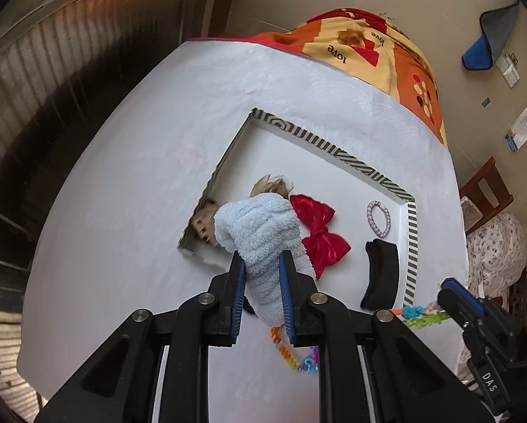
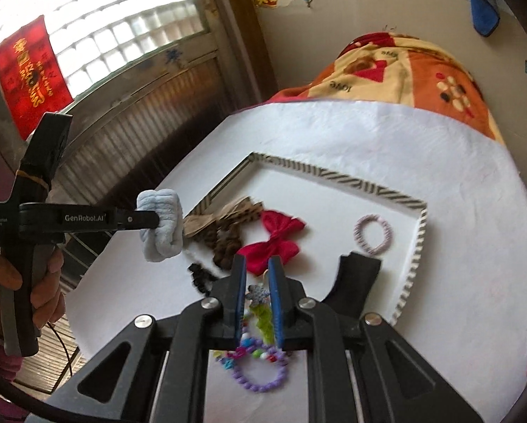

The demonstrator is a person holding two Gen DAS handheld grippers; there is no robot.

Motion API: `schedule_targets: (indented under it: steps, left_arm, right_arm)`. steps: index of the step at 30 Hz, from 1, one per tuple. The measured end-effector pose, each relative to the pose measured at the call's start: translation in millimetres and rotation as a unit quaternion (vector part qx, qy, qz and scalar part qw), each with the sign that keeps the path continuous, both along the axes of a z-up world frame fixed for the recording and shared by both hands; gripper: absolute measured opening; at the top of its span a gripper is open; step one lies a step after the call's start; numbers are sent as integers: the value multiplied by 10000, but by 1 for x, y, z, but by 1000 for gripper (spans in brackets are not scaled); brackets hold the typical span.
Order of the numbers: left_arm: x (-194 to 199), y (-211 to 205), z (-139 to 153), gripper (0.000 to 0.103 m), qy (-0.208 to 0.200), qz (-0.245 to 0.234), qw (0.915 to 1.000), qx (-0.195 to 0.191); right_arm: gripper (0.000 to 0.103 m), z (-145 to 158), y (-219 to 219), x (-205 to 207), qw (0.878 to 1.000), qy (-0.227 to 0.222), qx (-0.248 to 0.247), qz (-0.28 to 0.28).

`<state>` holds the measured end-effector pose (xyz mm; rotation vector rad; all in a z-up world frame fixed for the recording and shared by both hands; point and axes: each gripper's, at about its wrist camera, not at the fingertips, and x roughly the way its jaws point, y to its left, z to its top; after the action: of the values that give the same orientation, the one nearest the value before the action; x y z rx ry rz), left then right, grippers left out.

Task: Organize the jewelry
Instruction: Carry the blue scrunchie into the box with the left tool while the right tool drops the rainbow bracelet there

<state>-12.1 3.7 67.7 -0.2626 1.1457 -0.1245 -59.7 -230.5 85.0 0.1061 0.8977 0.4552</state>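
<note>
**Soft scrunchie carried to the striped tray**

A fluffy pale-blue scrunchie (image 1: 263, 243) is pinched between the jaws of the left gripper (image 1: 261, 268), held above the near-left corner of the striped-rim tray (image 1: 410, 232). It is judged light, soft and compressible; a grip across its bunched middle is enough. In the right gripper (image 2: 256, 276), a colourful beaded string (image 2: 261, 320) is clamped, and is judged limp and slippery.
</note>
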Motion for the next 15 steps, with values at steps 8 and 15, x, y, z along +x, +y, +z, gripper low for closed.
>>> schedule_targets:
  steps: [8,15]
  left_arm:
    - [42,-22,-7,11,-42,-93,9990,439]
    - [83,-33,-21,11,51,-127,9975,697]
  right_arm:
    - [13,-4,-11,43,9998,72,-150,-112]
    - [13,-24,-9,92,9993,286,-223,-79]
